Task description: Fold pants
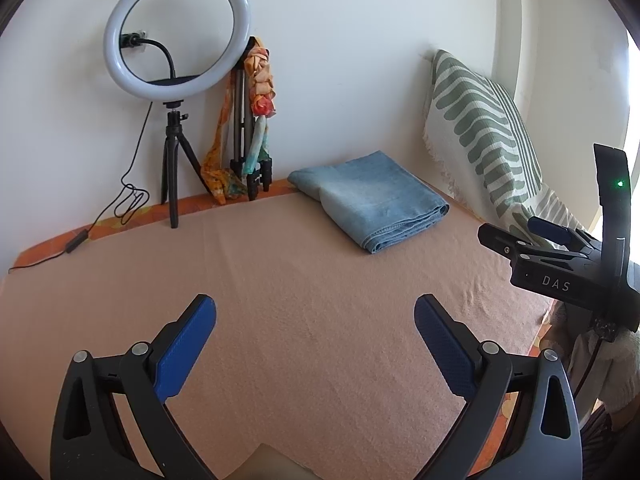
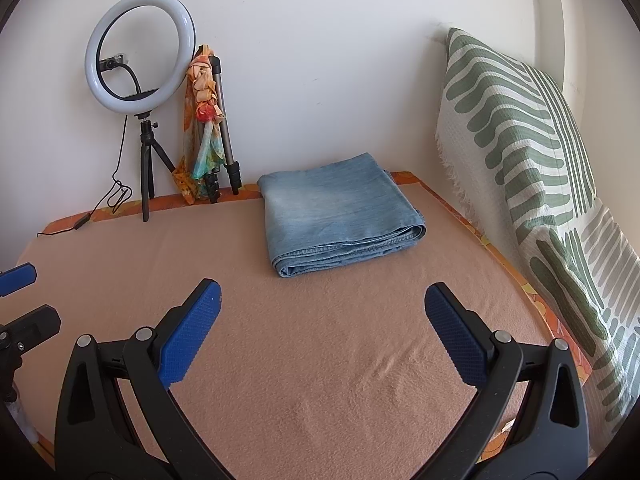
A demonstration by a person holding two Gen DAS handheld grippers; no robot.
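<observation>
Pants (image 2: pixel 340 216): blue denim, folded into a flat rectangular stack, lying on the far part of the peach blanket (image 2: pixel 320 360), close to the back wall. The layered fold edges face the cameras. Nothing touches them.

Right gripper (image 2: pixel 322 300): jaws spread wide, holding nothing, hovering over the blanket on the near side of the pants, well apart from them. Left gripper (image 1: pixel 316 312): same state, jaws wide apart and empty, over bare blanket, with the pants further off and to its right (image 1: pixel 370 204).

View differences:
- Left wrist view shows the right gripper from the side at the right edge (image 1: pixel 520 240), with "DAS" lettering on its body and a green LED lit on the upright part above it. The right view gives none of that.
- Right wrist view catches only 1 blue pad and some black frame of the left gripper at its left edge (image 2: pixel 16 276).
- Right view looks at the pants nearly square-on; left view sees them at an angle.

Surface: the blanket has light wrinkles, and an orange patterned cover (image 2: pixel 472 216) shows along its back and right edges.

Room: white wall; a ring light on a small black tripod (image 1: pixel 176 64) at back left, with its cable trailing over the cover; a folded tripod leaning beside it with a colourful scarf (image 1: pixel 260 80) draped on it; a green-and-white striped pillow (image 2: pixel 528 140) leaning against the right wall.
</observation>
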